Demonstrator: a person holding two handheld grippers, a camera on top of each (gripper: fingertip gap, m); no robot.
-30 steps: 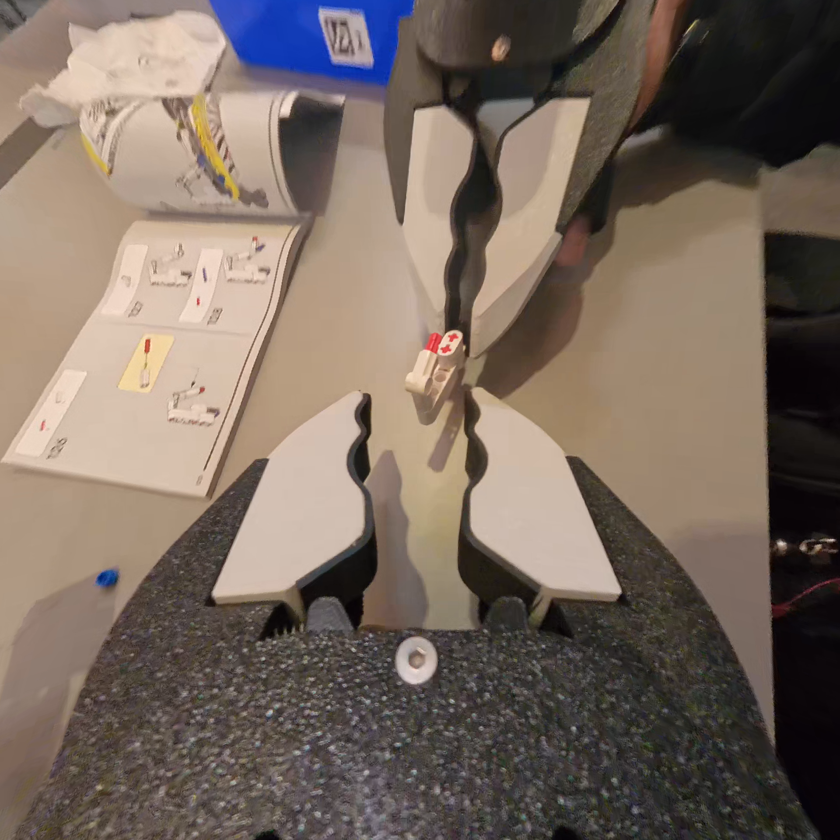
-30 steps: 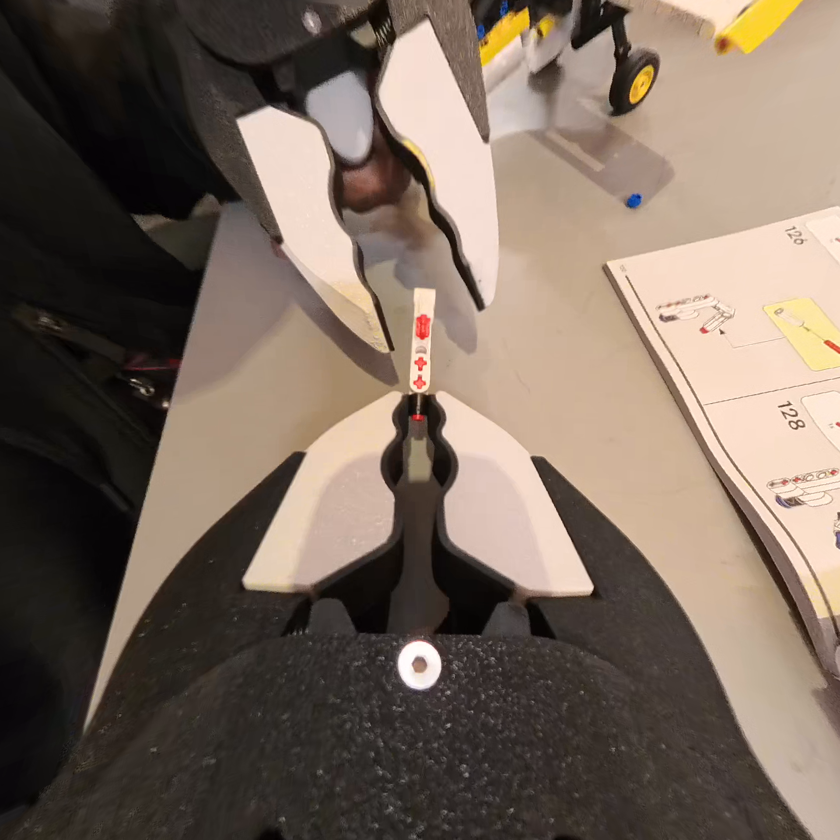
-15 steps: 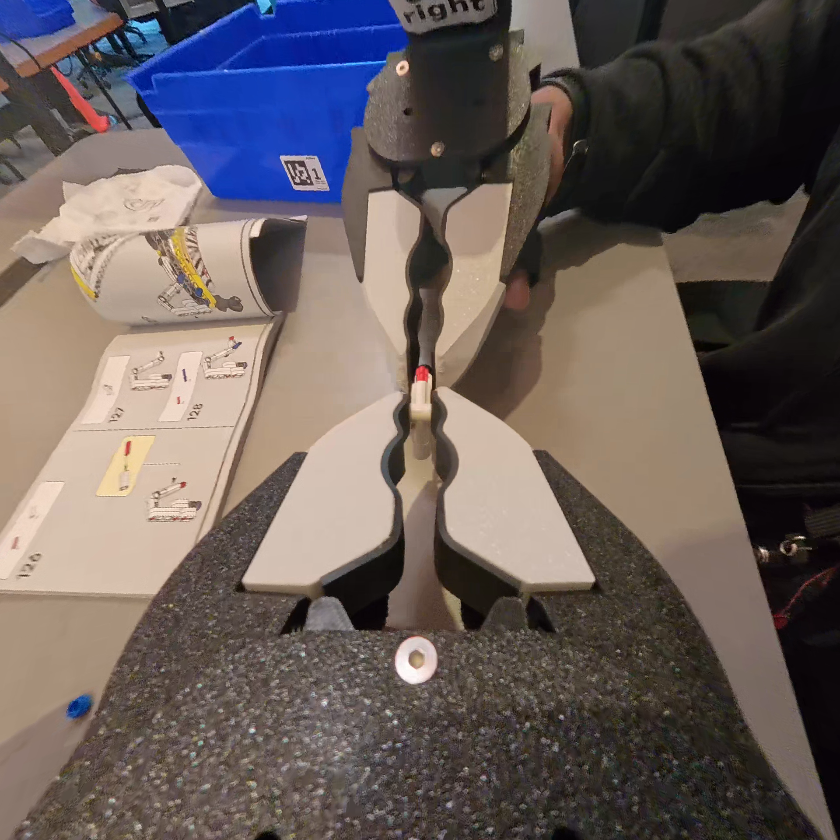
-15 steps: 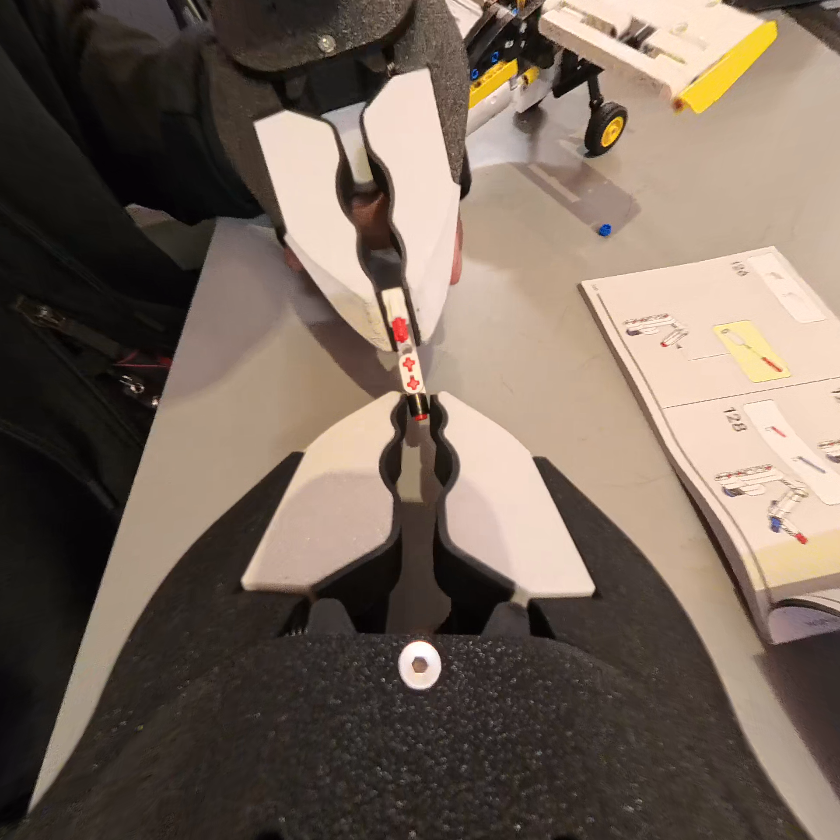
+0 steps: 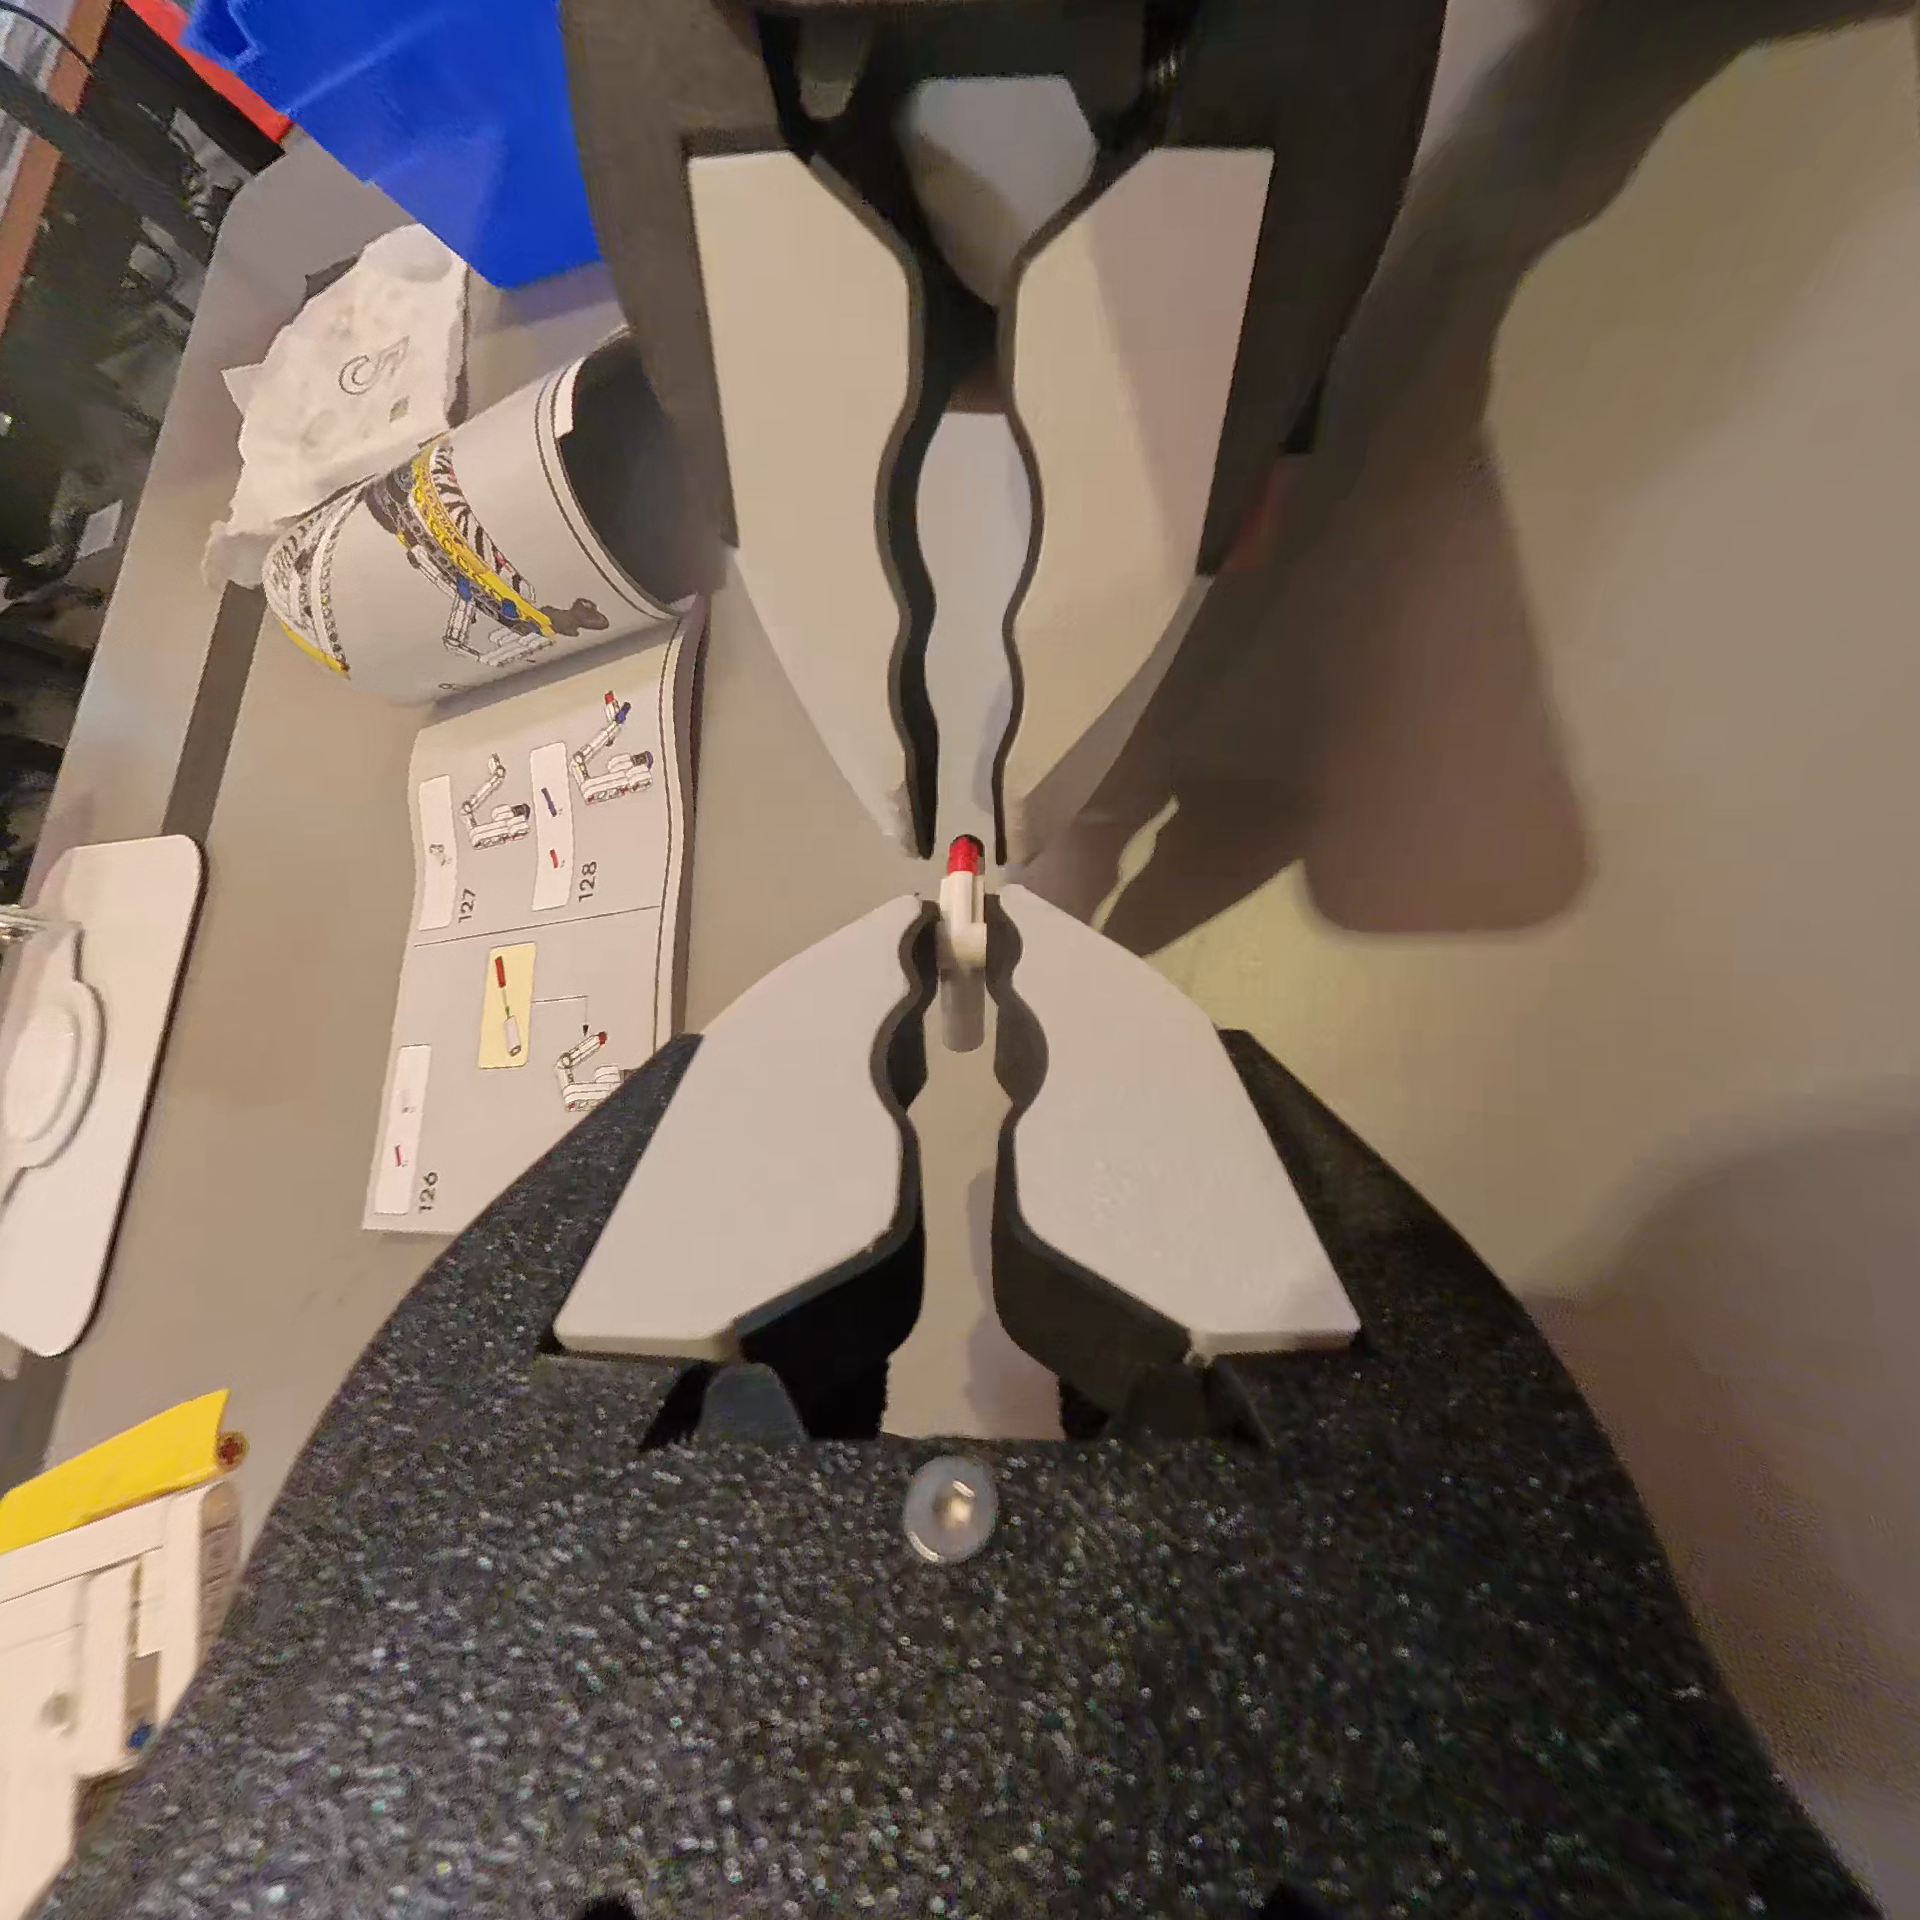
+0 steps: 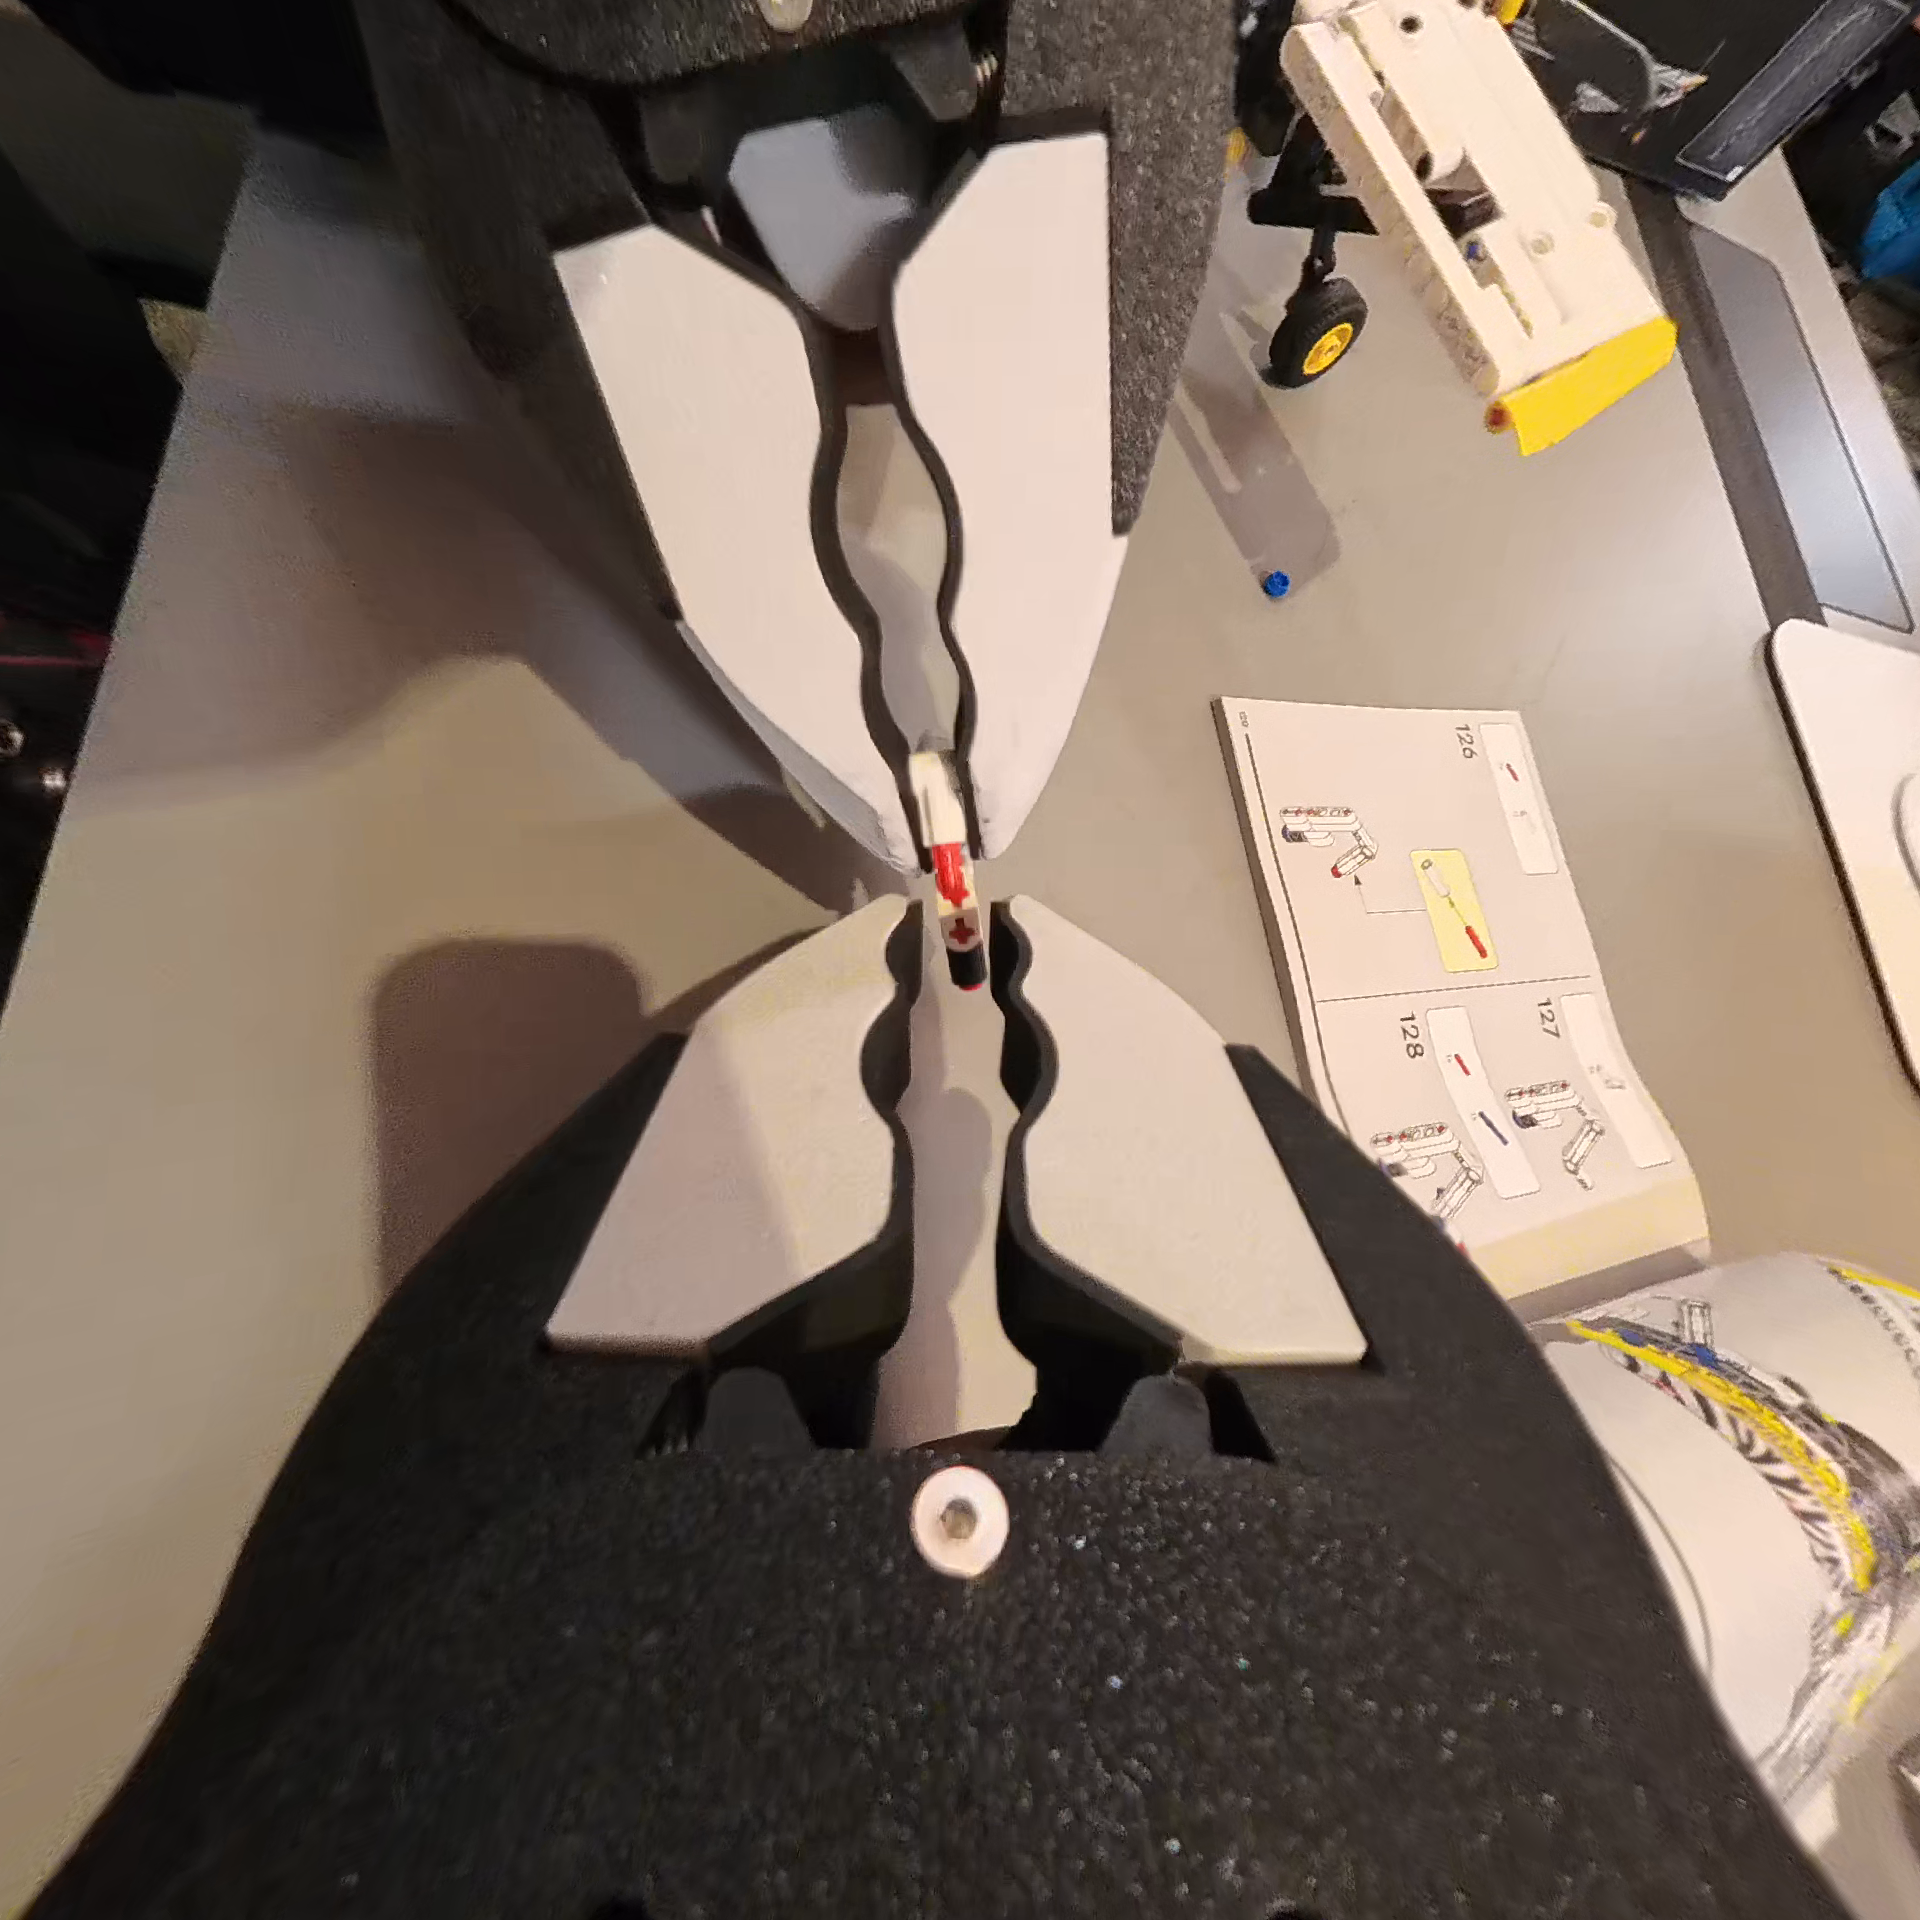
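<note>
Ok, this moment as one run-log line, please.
left gripper: shut on white piece | right gripper: open, gaps around piece's black end | both tip to tip above table | booklet beside

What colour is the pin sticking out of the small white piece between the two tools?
Red pin, clearest in the left wrist view.

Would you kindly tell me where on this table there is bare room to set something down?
The widest bare table runs from the white piece to the edge opposite the booklet. A smaller patch lies between booklet and toy vehicle, by a blue peg. The rolled pages, crumpled paper and blue bin crowd together.
</note>
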